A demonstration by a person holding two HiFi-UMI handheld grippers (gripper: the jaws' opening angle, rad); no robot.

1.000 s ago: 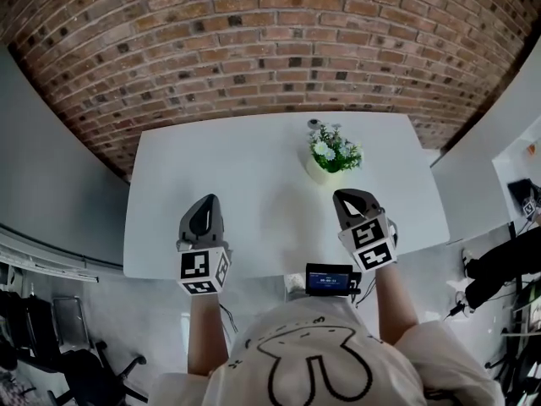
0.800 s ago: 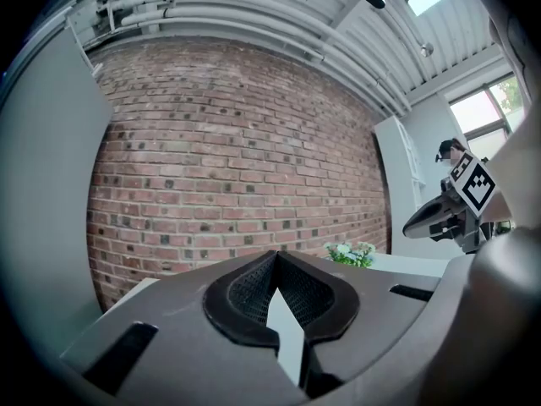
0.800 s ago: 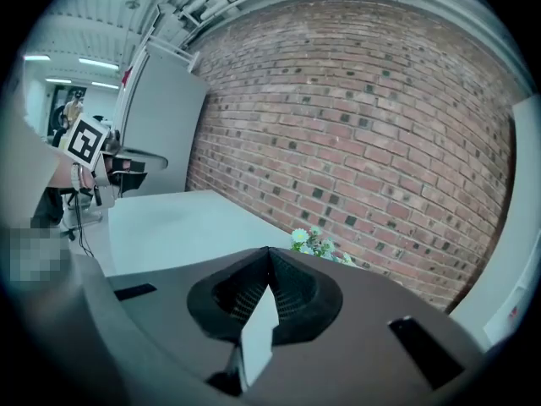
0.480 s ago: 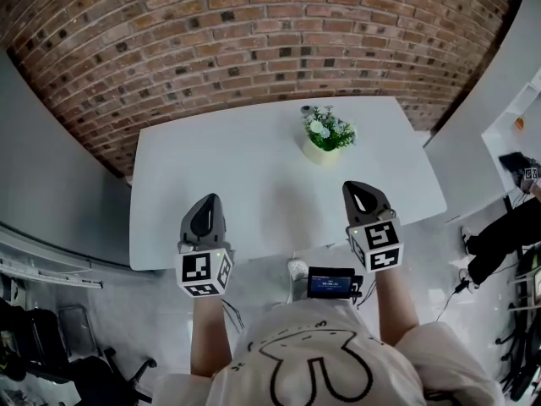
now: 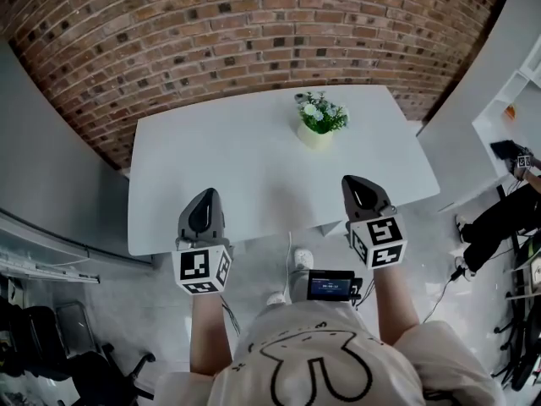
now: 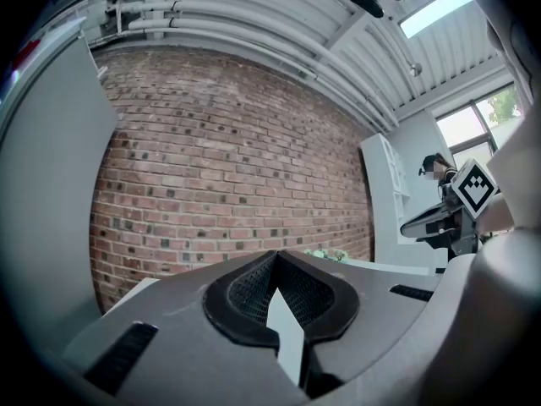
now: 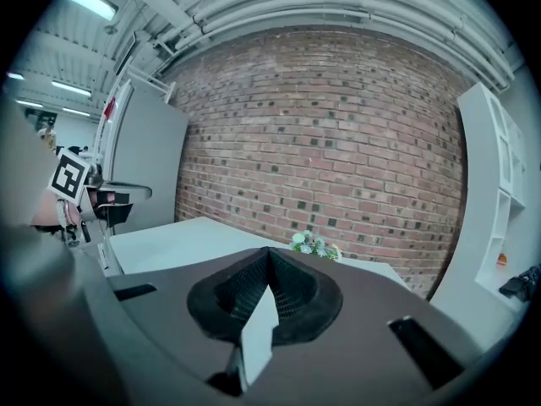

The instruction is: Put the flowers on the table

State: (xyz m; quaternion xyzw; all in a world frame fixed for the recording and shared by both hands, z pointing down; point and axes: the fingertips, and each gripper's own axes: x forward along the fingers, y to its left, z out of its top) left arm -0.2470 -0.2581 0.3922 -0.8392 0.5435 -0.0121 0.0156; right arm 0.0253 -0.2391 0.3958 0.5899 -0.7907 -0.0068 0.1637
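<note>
A small pot of white flowers with green leaves (image 5: 319, 120) stands upright on the white table (image 5: 228, 163), toward its far right part. Both grippers hang at the table's near edge, well short of the pot. My left gripper (image 5: 204, 194) is shut with nothing in it, and so is my right gripper (image 5: 354, 182). In the left gripper view the flowers (image 6: 326, 254) peek over the shut left gripper (image 6: 275, 255). The right gripper view shows the flowers (image 7: 314, 244) just past the tip of the shut right gripper (image 7: 269, 250), on the table (image 7: 182, 235).
A brick wall (image 5: 254, 41) runs behind the table. Grey partitions (image 5: 51, 159) flank it on both sides. White shelves (image 5: 516, 100) and a person's dark leg (image 5: 499, 227) are at the right. Office chairs (image 5: 93, 370) stand at the lower left. A small screen device (image 5: 330, 284) hangs at my chest.
The table and flower pot have slid farther away and up in the head view as I backed off. Both grippers now sit at the table's near edge, still shut.
</note>
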